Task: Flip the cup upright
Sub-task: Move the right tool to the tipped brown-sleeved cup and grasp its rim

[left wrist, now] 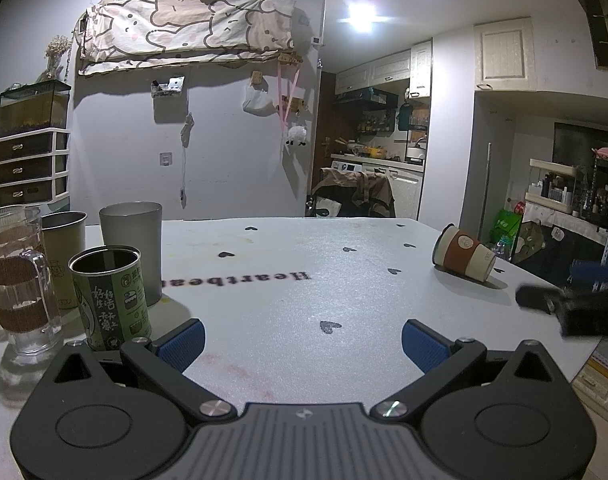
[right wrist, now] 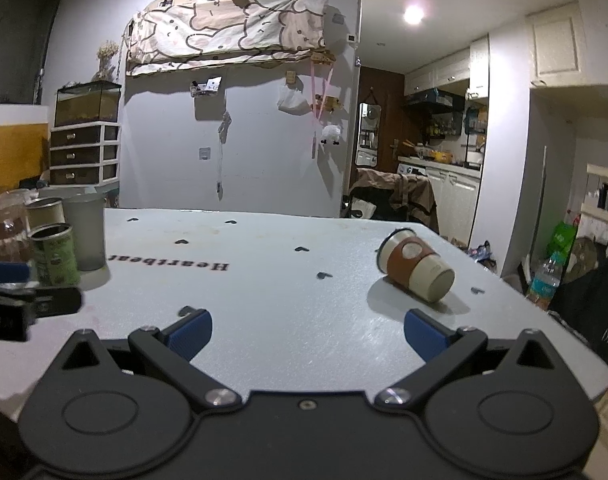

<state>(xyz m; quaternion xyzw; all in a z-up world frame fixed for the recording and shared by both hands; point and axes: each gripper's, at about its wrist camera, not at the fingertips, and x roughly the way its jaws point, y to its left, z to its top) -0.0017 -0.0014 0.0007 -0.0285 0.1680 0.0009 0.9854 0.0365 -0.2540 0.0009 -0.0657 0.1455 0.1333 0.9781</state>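
A cream paper cup with a brown sleeve [right wrist: 418,274] lies on its side on the white table [right wrist: 288,280], base toward me and mouth pointing away to the left. It also shows in the left wrist view [left wrist: 464,254] at the far right. My right gripper [right wrist: 308,330] is open and empty, low over the table, with the cup ahead and to its right. My left gripper [left wrist: 302,340] is open and empty near the table's left side. The right gripper also shows in the left wrist view [left wrist: 568,306], blurred at the right edge.
Upright cups stand at the table's left: a green printed can [left wrist: 110,298], a grey tumbler [left wrist: 134,248], a beige cup [left wrist: 64,252] and a glass mug with cork bands [left wrist: 18,280]. The table's right edge [right wrist: 544,312] drops off just beyond the lying cup.
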